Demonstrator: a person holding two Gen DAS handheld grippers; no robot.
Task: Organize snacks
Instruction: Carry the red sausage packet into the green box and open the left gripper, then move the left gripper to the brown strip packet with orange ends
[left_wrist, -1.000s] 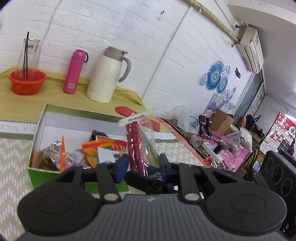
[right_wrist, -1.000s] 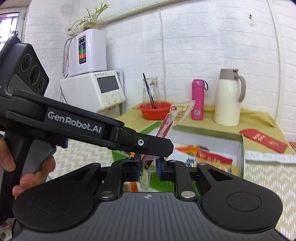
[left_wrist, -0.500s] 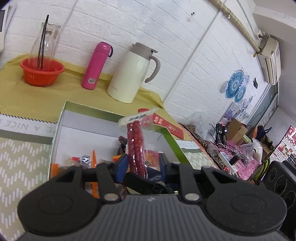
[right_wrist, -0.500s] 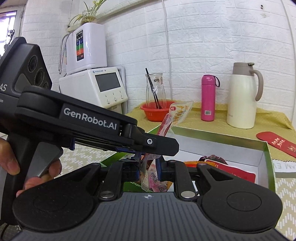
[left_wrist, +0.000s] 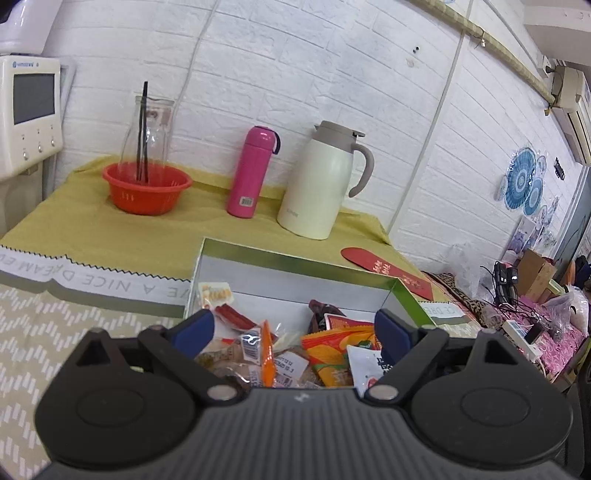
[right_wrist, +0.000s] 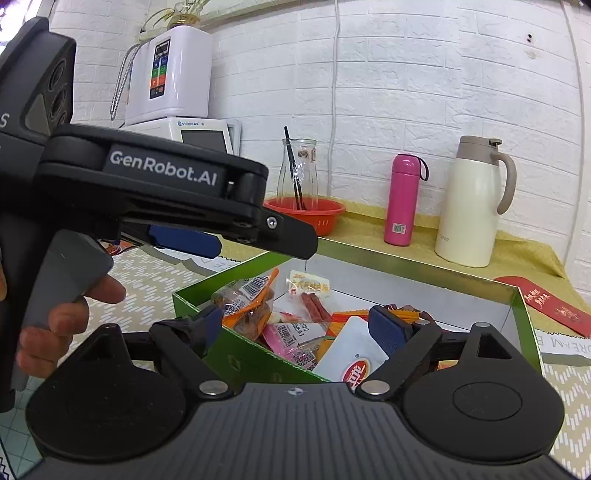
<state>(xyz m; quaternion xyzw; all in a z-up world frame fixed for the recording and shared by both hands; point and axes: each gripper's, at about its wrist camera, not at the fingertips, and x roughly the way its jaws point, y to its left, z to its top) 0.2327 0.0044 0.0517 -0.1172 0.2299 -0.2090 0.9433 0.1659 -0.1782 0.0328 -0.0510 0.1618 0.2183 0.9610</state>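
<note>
A green-rimmed white box (left_wrist: 295, 264) (right_wrist: 236, 354) holds several snack packets. A clear packet of red sausage sticks (left_wrist: 221, 306) (right_wrist: 312, 295) lies inside it near the far left wall. My left gripper (left_wrist: 293, 330) is open and empty above the box's near side. My right gripper (right_wrist: 295, 325) is open and empty over the box's near left corner. The left gripper's body (right_wrist: 155, 184) shows in the right wrist view, above and left of the box. An orange packet (left_wrist: 328, 354) and a white packet (right_wrist: 351, 354) lie among the others.
At the back on a yellow cloth stand a red bowl with a glass carafe (left_wrist: 147, 188), a pink bottle (left_wrist: 253, 171) and a cream thermos jug (left_wrist: 323, 181). A red envelope (left_wrist: 384, 266) lies right of the box. A white appliance (right_wrist: 173, 77) stands at the left.
Both grippers were shut on the sausage packet, held upright. Both have opened wide, and the packet now lies in the box. Both grippers have moved over the box.
</note>
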